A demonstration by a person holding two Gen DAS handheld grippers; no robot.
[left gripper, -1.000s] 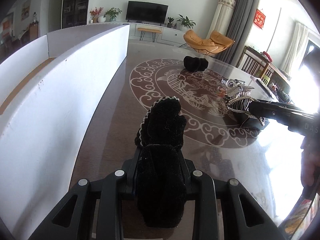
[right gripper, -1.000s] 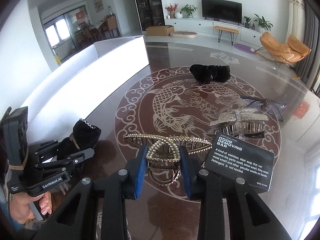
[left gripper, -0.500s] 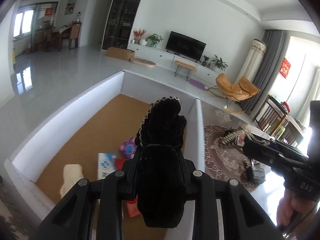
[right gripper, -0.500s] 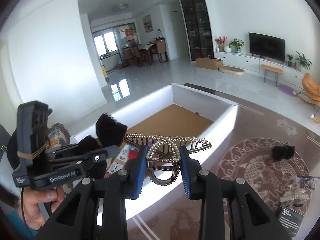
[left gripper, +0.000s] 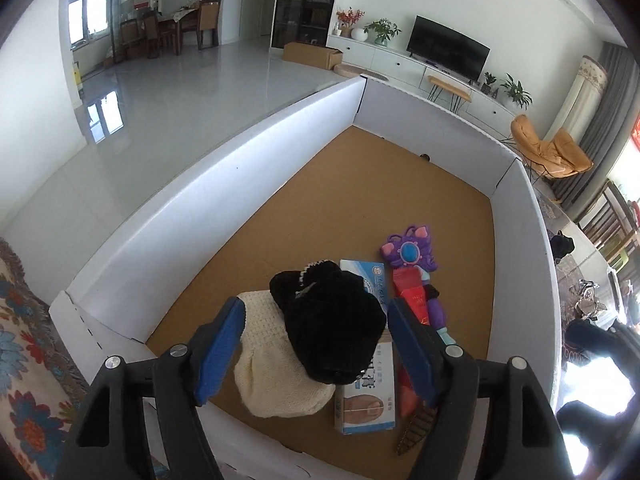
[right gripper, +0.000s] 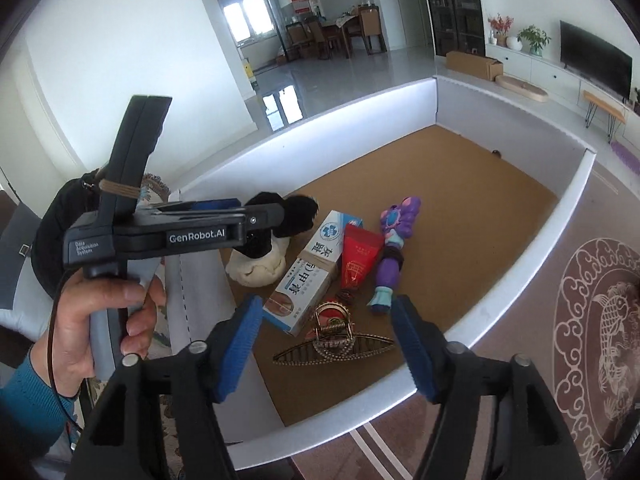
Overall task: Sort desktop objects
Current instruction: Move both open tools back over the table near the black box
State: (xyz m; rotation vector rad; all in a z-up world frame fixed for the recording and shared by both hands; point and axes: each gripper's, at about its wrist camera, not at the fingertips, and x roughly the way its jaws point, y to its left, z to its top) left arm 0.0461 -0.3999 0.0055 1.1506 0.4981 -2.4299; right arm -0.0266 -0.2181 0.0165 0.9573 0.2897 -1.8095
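A white-walled box with a brown floor (left gripper: 400,184) is below both grippers. My left gripper (left gripper: 316,344) is open above it; the black fuzzy hair accessory (left gripper: 328,320) sits loose between its jaws, over a cream knitted item (left gripper: 276,368). My right gripper (right gripper: 326,348) is open; the gold pearl hair claw (right gripper: 334,342) lies on the box floor (right gripper: 460,200) just below it. The left gripper also shows in the right wrist view (right gripper: 280,216), beside the black accessory (right gripper: 296,210).
In the box lie a blue-white medicine carton (left gripper: 370,360), a red tube (right gripper: 358,258) and a purple toy (right gripper: 394,252). The dark patterned table (right gripper: 592,320) is to the right, holding another black accessory (left gripper: 562,244) and silver clips (left gripper: 588,300).
Both grippers moved from the table to over the box and opened. The black accessory and the gold claw were let go into the box.
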